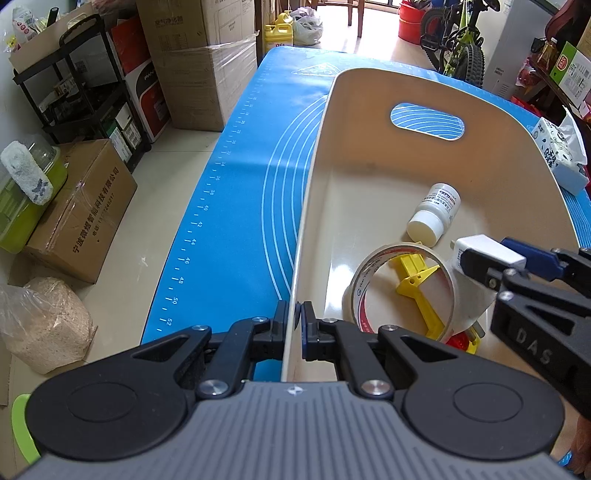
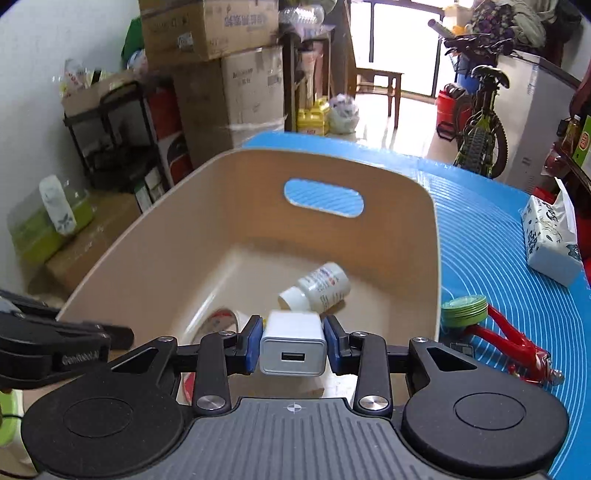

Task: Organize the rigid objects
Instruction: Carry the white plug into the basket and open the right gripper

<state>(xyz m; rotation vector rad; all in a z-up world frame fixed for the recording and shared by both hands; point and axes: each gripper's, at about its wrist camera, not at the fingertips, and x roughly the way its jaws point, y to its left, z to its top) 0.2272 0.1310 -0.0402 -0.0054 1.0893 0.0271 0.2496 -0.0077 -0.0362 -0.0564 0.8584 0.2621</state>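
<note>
While over bin (image 2: pixel 155 236), clamped charger (image 2: pixel 293 341).

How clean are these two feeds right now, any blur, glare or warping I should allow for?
Left wrist view: sharp; fisheye bends the bin rim and mat edge; glare off the bin floor beside the tape roll; doorway blown out. Right wrist view: softer, background boxes smeared by motion, but the charger between the right gripper pads stays crisp; window overexposed.

A home: stacked cardboard boxes (image 2: pixel 207 33), a bicycle (image 2: pixel 480 122), tiled floor.
</note>
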